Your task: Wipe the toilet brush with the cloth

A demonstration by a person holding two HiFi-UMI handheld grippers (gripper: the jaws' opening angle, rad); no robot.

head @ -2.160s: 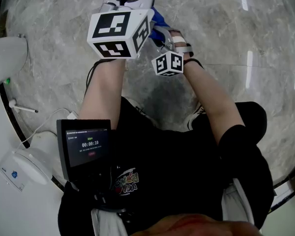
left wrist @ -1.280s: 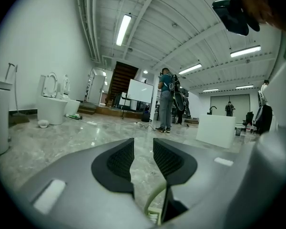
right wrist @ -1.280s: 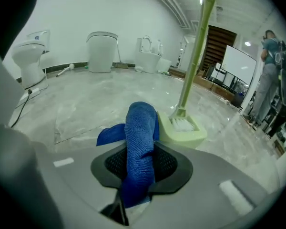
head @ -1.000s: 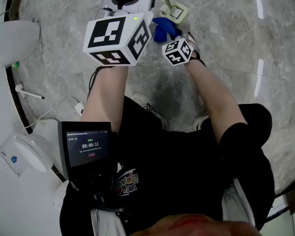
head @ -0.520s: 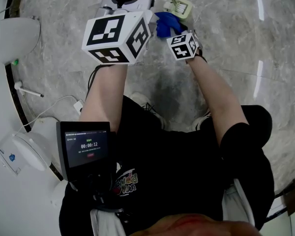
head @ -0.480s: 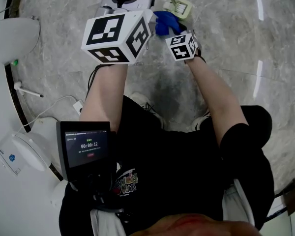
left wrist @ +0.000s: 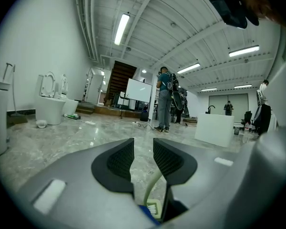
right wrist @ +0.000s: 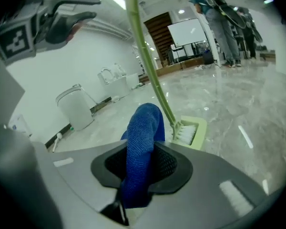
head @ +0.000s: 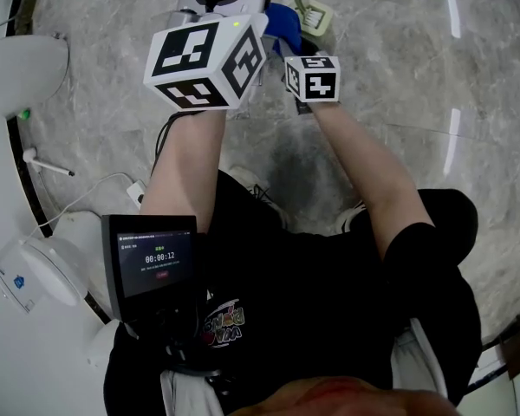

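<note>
Right tool point(right wrist: 145, 150) pinches the blue cloth point(right wrist: 143, 123), with the toilet brush point(right wrist: 188, 132) just beyond its tips. Left tool point(left wrist: 143, 157) appears to grip the handle. Wiping is in hand; next, press the cloth along the handle.

a white toilet point(right wrist: 75, 108) stands on grey marble floor point(right wrist: 238, 99).

1. The cloth point(right wrist: 143, 142) sits between the jaws of the right gripper point(right wrist: 142, 168).
2. The toilet brush point(right wrist: 187, 131) hangs just beyond the cloth, below the left gripper point(left wrist: 143, 156).
3. A toilet point(right wrist: 76, 106) stands well apart, to their left.
</note>
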